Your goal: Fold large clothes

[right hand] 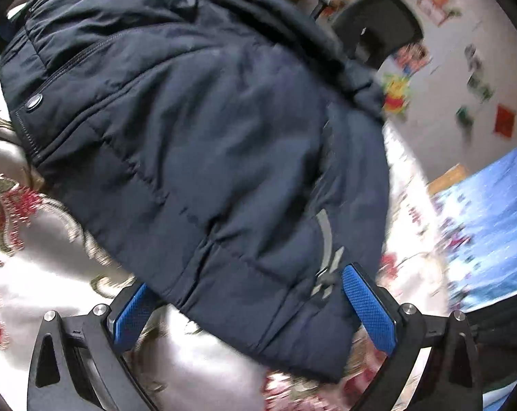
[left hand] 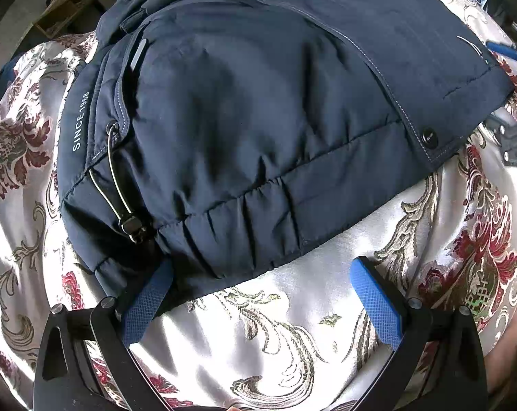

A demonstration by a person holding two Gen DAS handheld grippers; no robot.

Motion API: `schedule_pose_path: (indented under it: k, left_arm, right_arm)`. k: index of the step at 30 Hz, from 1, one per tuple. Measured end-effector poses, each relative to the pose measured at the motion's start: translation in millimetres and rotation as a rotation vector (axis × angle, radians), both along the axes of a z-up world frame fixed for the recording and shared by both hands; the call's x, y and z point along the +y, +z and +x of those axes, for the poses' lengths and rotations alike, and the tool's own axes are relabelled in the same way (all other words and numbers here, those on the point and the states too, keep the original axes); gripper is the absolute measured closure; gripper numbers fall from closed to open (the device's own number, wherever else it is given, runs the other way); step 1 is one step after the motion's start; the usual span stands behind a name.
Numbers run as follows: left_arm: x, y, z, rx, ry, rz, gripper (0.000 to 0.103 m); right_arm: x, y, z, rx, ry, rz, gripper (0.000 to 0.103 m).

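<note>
A dark navy padded jacket (left hand: 258, 120) lies on a white cloth with red and gold flower patterns (left hand: 275, 325). Its hem with a drawcord and toggle (left hand: 131, 226) faces my left gripper (left hand: 262, 274). That gripper is open, its left blue pad (left hand: 145, 304) tucked under the hem edge, its right pad (left hand: 375, 304) over bare cloth. In the right wrist view the same jacket (right hand: 207, 144) fills the middle. My right gripper (right hand: 248, 291) is open, with the jacket's bottom corner lying between its blue pads (right hand: 368, 304). Nothing is gripped.
A snap button (left hand: 429, 137) marks the jacket's front placket. A black chair (right hand: 378, 24) stands behind the table, with coloured pictures on the wall. A blue sheet (right hand: 491, 226) lies at the right. A cardboard box (left hand: 66, 7) sits far left.
</note>
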State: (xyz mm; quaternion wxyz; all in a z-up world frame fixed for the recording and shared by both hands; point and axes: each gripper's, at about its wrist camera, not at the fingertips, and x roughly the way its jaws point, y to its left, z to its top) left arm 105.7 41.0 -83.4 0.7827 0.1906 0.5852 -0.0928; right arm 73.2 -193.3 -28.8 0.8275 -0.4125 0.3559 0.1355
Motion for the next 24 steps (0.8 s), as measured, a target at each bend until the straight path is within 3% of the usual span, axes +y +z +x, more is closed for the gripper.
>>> schedule_pose_path:
  k: [4, 5, 6, 9, 12, 19, 24]
  left_arm:
    - [-1, 0, -2, -0.003, 0.001, -0.002, 0.002]
    - [-2, 1, -3, -0.004, 0.001, -0.004, 0.002]
    - [-2, 2, -4, -0.005, 0.0, -0.008, 0.002]
    - [0, 5, -7, -0.009, -0.002, -0.02, 0.002]
    - [2, 7, -10, -0.018, -0.013, -0.014, 0.002]
    - [-13, 12, -22, -0.074, -0.041, 0.046, 0.002]
    - [-36, 25, -39, -0.257, -0.069, 0.188, 0.002]
  right_arm:
    - [3, 3, -1, -0.042, 0.017, 0.004, 0.002]
    - [2, 6, 2, -0.034, 0.022, 0.018, 0.01]
    - [1, 11, -1, -0.018, 0.029, 0.044, 0.027]
    - [3, 23, -2, -0.01, 0.051, 0.097, 0.056]
    - [10, 36, -3, 0.026, 0.049, 0.148, 0.076]
    - [11, 82, 20, 0.044, -0.022, 0.346, 0.087]
    - [13, 120, 34, 0.009, -0.038, 0.449, 0.091]
